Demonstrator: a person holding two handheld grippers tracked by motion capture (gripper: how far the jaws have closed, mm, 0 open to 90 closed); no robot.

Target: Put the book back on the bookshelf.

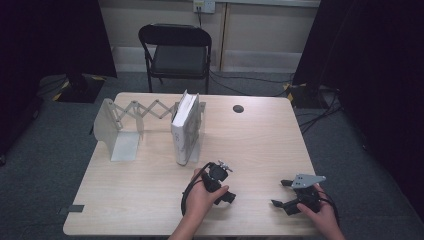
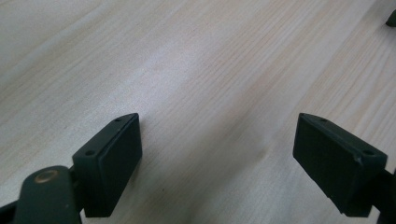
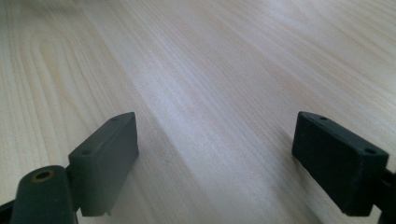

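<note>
- The worktop (image 1: 150, 190) is a pale wooden surface, bare over most of its near half; both hands rest low over that near edge.
- An expanding bookend rack (image 1: 125, 125) stands toward the far left corner: a white end plate at the left, a scissor lattice running right along the far side, and a second plate at the right.
- A white book (image 1: 185, 127) stands upright against the right end of that rack, spine toward the near edge, roughly midway along the far half. It is the thing nearest the grippers and looks to be the work in hand.
- The left gripper (image 1: 227, 196) sits just near of the book, apart from it, aimed rightward across the worktop. Its jaws are spread wide with nothing between them; the left gripper view has bare wood between the two pads (image 2: 116, 163).
- The right gripper (image 1: 281, 197) lies near the right near corner, well apart from the book, grey plate on top. Its jaws are likewise spread and empty over bare wood.
- Judging the step: the book looks unsteady on its narrow foot, so a good approach would turn the left gripper toward the spine, bring the jaws level across the cover thickness, and close low and square.
- The right gripper could steady the rack so it does not slide or fold.
</note>
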